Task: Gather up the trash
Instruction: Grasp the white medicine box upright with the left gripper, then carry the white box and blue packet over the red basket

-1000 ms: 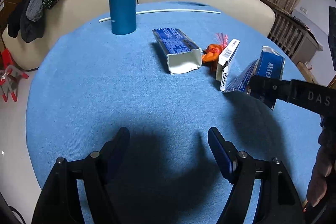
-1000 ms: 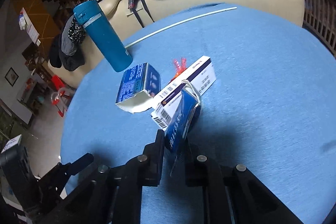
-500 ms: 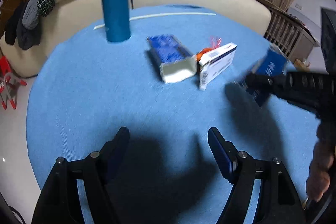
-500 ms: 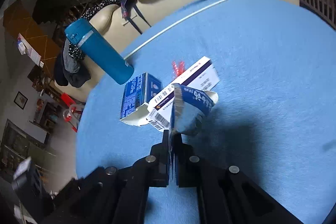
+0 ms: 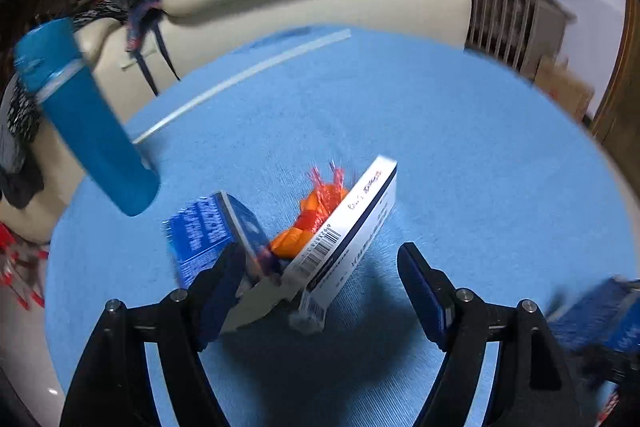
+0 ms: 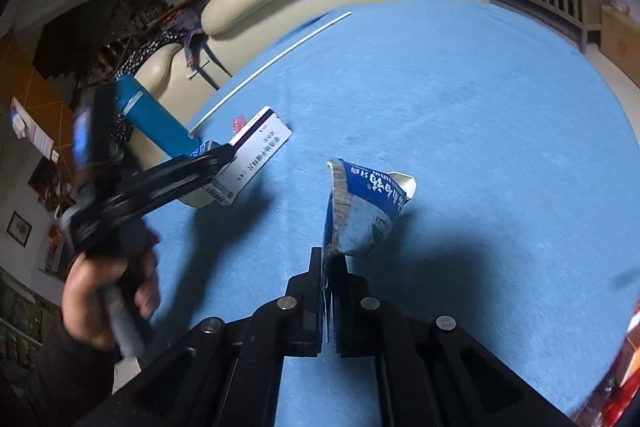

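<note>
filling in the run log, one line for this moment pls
left gripper: open at white box | right gripper: shut on blue carton, lifted | table

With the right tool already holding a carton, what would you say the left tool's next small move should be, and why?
Probably close the left tool. Its jaws stand open around the white box, which stands on edge between them and leans against the orange wrapper and the blue carton. The right tool is shut on the crumpled carton, so it seems busy.
</note>
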`<state>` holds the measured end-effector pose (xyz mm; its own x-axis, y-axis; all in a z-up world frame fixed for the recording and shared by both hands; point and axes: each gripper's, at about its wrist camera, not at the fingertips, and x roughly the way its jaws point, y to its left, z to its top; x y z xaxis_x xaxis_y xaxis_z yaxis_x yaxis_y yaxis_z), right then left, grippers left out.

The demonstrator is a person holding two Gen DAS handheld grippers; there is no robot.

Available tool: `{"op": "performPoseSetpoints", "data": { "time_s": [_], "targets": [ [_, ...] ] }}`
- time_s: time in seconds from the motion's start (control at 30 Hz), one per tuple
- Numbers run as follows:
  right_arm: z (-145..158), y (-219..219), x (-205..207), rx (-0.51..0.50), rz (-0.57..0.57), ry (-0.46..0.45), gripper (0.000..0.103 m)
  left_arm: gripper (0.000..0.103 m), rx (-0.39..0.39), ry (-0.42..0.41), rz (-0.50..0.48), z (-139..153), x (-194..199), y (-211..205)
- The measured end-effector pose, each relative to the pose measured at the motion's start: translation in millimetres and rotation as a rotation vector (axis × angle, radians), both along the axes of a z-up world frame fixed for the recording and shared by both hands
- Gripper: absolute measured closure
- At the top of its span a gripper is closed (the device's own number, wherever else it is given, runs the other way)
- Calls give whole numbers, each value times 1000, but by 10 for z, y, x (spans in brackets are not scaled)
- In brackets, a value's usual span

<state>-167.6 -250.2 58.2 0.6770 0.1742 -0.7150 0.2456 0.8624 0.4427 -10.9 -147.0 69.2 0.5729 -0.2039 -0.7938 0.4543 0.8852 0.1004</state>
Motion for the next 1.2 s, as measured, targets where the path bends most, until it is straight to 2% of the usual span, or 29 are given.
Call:
{"op": "performPoseSetpoints", "data": {
  "time_s": [0.03,0.07,0.1,0.13,0.17,0.2,0.23,0.33,0.4,0.5,0.63,0.87,1.2],
  "targets": [
    [9,-23,-41,5,-6,-5,100,27,33,23,11,-74,28,-22],
    [21,-26,-58,6,-8,-9,100,54,46,16,20,-88,-8,-8],
    [40,-33,-86,8,-9,-16,100,81,78,-35,28,-20,-106,2],
    [58,-32,-110,8,-8,-24,100,89,34,9,-5,37,-165,22],
    [67,-14,-118,6,-8,-28,100,89,-69,70,-30,128,-247,86],
    [74,-6,-127,8,-6,-33,100,89,-103,62,-22,208,-345,129],
    [73,5,-137,12,-5,-35,100,89,-93,25,-11,274,-466,159],
    [96,73,-188,14,6,-50,100,89,-148,38,-7,317,-751,305],
    [118,131,-236,11,14,-60,100,89,-138,21,1,273,-960,404],
    [143,196,-313,10,15,-70,100,89,-160,53,22,212,-1173,517],
    [177,241,-471,3,14,-82,100,89,-172,50,67,169,-1411,690],
    [255,360,-663,-9,23,-110,100,89,-187,0,87,315,-1685,810],
    [422,456,-948,-35,10,-153,100,89,-171,-51,83,467,-1963,775]
  ]
}}
